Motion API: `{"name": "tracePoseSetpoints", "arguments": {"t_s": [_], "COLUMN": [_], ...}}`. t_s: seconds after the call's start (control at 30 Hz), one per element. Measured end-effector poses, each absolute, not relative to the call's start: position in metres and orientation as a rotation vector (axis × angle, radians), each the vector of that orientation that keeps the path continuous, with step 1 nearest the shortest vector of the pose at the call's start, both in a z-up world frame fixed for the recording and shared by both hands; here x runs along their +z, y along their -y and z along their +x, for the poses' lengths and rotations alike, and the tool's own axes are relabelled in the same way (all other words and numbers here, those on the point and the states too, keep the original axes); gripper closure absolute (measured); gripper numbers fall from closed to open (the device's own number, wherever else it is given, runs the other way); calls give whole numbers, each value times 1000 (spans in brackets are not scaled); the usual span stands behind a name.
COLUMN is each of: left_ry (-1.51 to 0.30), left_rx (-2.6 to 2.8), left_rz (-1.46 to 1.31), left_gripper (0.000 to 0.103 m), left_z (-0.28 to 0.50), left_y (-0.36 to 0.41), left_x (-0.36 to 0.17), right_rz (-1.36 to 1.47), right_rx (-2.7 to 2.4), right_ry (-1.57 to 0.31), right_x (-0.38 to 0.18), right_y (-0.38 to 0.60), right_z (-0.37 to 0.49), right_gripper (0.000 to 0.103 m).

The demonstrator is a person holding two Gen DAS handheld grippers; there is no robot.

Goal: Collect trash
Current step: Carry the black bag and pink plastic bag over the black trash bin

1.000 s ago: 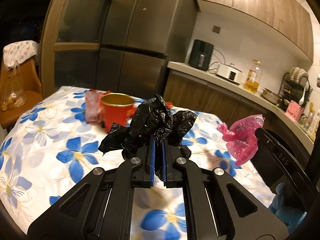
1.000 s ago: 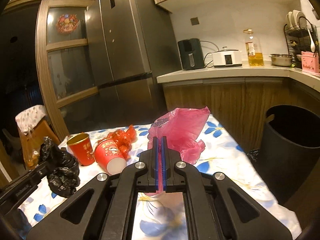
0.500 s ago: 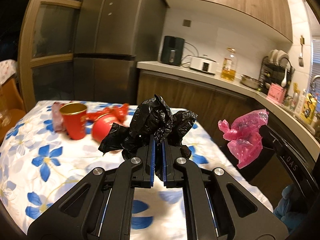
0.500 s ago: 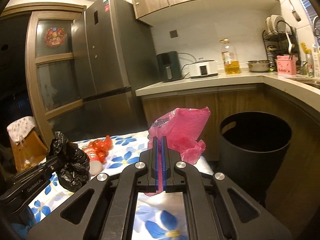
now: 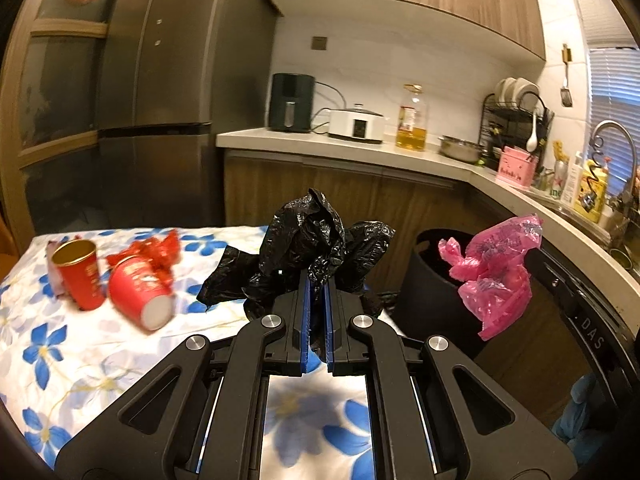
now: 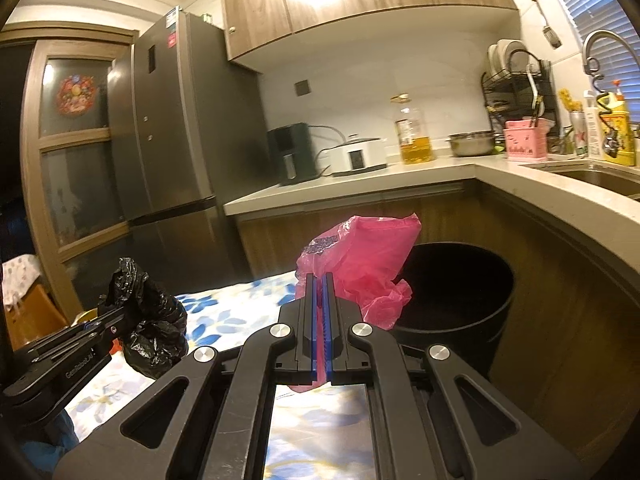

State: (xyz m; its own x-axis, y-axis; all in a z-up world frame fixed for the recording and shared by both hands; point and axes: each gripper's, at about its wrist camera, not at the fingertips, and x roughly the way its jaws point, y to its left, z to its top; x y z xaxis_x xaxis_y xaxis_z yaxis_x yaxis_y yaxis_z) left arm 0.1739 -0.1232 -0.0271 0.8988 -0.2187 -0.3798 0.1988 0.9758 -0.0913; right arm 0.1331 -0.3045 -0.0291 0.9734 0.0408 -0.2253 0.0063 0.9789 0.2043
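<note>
Two bags pinched, one in each of our grippers.
Left wrist: our left gripper [image 5: 315, 280] clenches the black bag [image 5: 316, 244] above the floral table [image 5: 80, 360], short of the black bin [image 5: 428, 276]. Right wrist: our right gripper [image 6: 319, 280] clamps the pink bag [image 6: 368, 256] before the bin's rim.

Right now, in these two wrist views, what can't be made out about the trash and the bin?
- Black bin: its inside is dark in both views; the pink plastic bag covers part of its rim.
- Black plastic bag, left wrist view: what it holds, if anything, is hidden by its crumpled folds.
- Red cups, left wrist view: motion blur; print unreadable.
- Right wrist view: the left hand-held gripper hides the cups.
</note>
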Motion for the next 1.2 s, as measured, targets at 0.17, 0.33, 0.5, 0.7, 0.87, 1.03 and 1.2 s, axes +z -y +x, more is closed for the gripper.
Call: {"name": "tracePoseSetpoints", "arguments": {"t_s": [0.17, 0.33, 0.5, 0.7, 0.87, 1.03, 1.2], "left_ry": [-383, -357, -338, -312, -311, -308, -324], "left_rx": [-256, -301, -344, -391, -423, -440, -453], "left_rz": [-34, -10, 8, 27, 33, 46, 49], "left_gripper": [98, 98, 98, 98, 98, 98, 98], "left_z": [183, 193, 208, 223, 236, 245, 255], "left_y": [149, 180, 213, 245, 265, 279, 287], "left_x": [-21, -11, -5, 1, 1, -1, -7], "right_rz": [201, 191, 192, 174, 160, 142, 146], "right_rx": [-36, -105, -149, -173, -177, -176, -176], "right_ry": [-211, -204, -199, -184, -176, -174, -176], "right_x": [-24, -22, -19, -13, -9, -6, -7], "right_y": [326, 352, 373, 386, 390, 393, 398], "right_z": [132, 136, 143, 153, 163, 173, 179], "right_gripper": [100, 100, 100, 100, 100, 100, 100]}}
